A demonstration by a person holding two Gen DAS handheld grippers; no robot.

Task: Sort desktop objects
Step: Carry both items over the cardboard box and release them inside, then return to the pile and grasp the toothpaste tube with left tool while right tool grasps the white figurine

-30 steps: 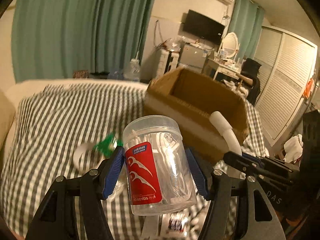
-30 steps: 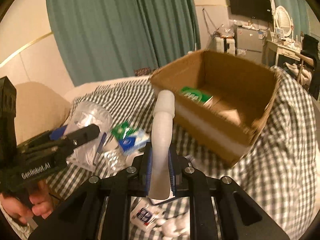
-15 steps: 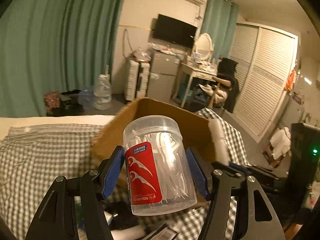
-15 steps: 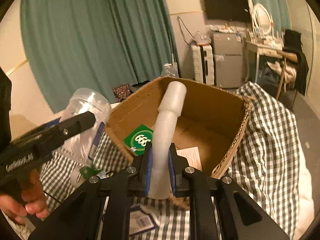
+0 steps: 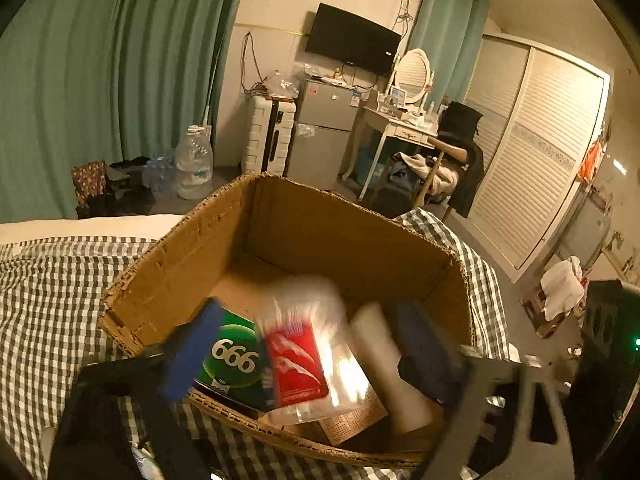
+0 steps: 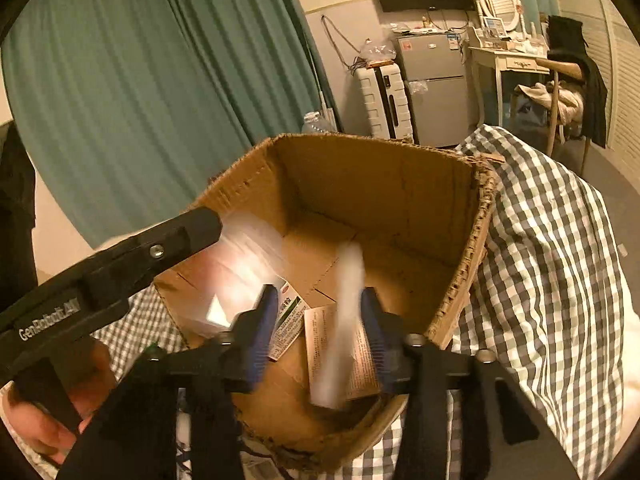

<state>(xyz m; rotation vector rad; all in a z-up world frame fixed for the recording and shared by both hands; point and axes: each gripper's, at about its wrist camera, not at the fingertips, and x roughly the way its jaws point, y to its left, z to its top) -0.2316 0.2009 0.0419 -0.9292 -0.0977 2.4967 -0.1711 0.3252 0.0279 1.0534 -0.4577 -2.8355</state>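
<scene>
Right now both hand-held grippers hang over the open cardboard box that sits on the checked bedcover. From the left wrist camera, the left gripper has just been opening and its blue pads stand wide, clear of the clear floss-pick jar with the red label; the jar is a blur between them, tilted, inside the box mouth and partly over a green packet printed 666. From the right wrist camera, the right gripper has likewise just been opening, and its pads are apart from the white plastic tube, a pale smear between them above a printed leaflet on the box floor. Whether either thing has touched the bottom is lost in the blur. At the lower left of that view a hand grips the handle of the left gripper.
</scene>
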